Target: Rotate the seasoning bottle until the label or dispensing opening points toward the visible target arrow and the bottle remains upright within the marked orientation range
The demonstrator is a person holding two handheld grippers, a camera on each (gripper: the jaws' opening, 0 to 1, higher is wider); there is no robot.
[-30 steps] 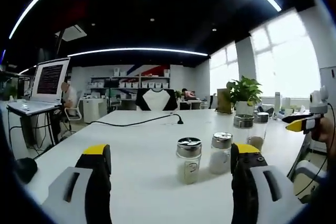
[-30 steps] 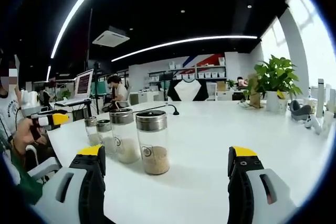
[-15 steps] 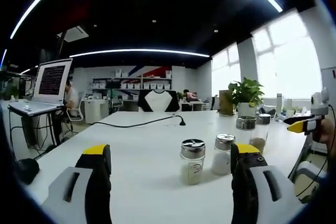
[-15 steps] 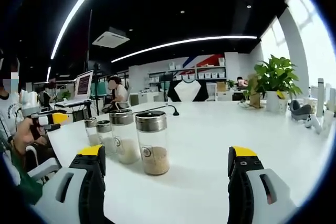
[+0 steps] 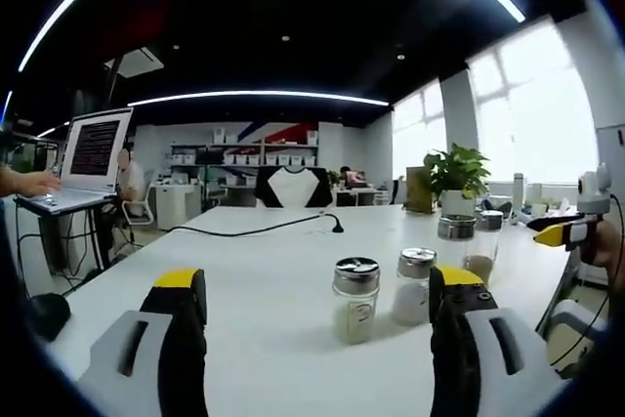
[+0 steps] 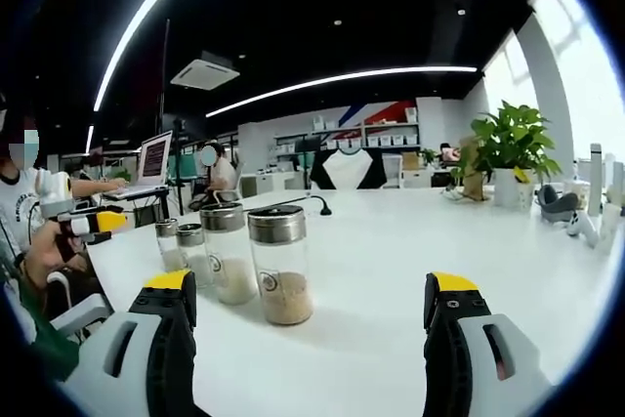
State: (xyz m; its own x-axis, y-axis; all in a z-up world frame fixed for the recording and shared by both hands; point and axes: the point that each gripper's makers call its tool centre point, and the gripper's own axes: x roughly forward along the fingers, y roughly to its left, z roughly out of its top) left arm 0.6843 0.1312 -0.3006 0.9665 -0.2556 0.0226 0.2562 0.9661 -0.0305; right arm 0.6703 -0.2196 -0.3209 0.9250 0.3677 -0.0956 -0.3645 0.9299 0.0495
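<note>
Four clear glass seasoning bottles with silver metal lids are lined up upright on a long white table (image 5: 273,241), seen end-on from both sides. In the left gripper view the nearest small bottle with pale granules (image 5: 354,300) is seen between the jaws, nearer the right one, with a second small bottle of white powder (image 5: 413,285) just beside it and two taller ones behind, partly hidden by the right jaw. In the right gripper view the tall bottle with brown granules (image 6: 280,265) is nearest, left of centre between the jaws, and the tall bottle of white powder (image 6: 227,253) is just behind it. The left gripper (image 5: 317,290) is spread wide, nothing grasped, off the bottles. The right gripper (image 6: 311,288) is likewise released and empty. A black cable (image 5: 254,229) is laid across the table, a green potted plant (image 6: 513,153) is stood at the far edge, and a laptop with a lit screen (image 5: 93,148) is seen beyond the table.
</note>
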